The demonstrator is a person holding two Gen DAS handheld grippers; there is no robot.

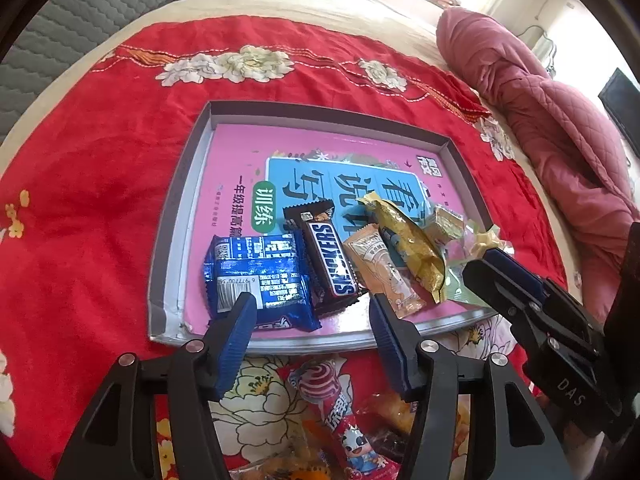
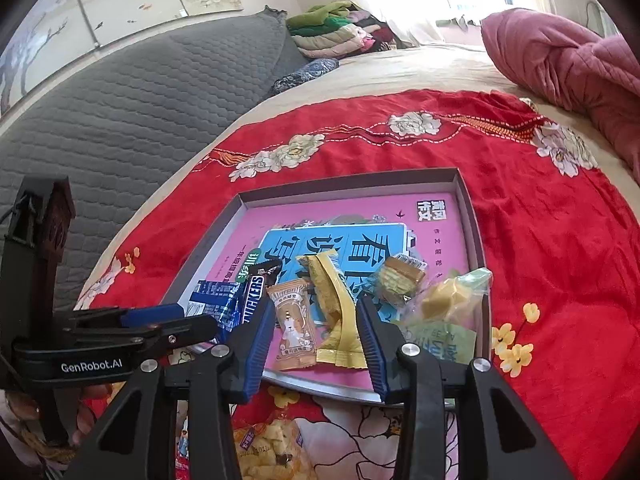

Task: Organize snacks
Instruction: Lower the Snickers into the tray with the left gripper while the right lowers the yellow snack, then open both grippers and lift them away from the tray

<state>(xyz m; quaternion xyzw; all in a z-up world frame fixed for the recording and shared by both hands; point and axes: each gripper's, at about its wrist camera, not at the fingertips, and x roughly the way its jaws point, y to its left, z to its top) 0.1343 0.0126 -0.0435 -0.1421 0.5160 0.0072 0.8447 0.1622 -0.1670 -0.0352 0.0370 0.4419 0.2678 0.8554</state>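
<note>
A shallow grey tray (image 1: 176,216) with a pink book cover as its floor lies on a red flowered cloth. Along its near side lie a blue packet (image 1: 256,276), a Snickers bar (image 1: 328,260), a tan packet (image 1: 384,272), a yellow packet (image 1: 408,248), a small wafer packet (image 1: 448,224) and a clear green bag (image 2: 448,312). My left gripper (image 1: 312,312) hangs open over the blue packet and the Snickers bar, its pads clear of both. My right gripper (image 2: 316,324) stands open around the tan packet (image 2: 292,320) and yellow packet (image 2: 336,312), which lie flat in the tray.
Loose snacks lie on the cloth in front of the tray: a lollipop packet (image 1: 340,408) and a bag of yellow puffs (image 2: 272,448). A pink quilt (image 1: 540,120) is bunched at the right. A grey quilted headboard (image 2: 140,100) rises at the left, with folded clothes (image 2: 336,28) behind.
</note>
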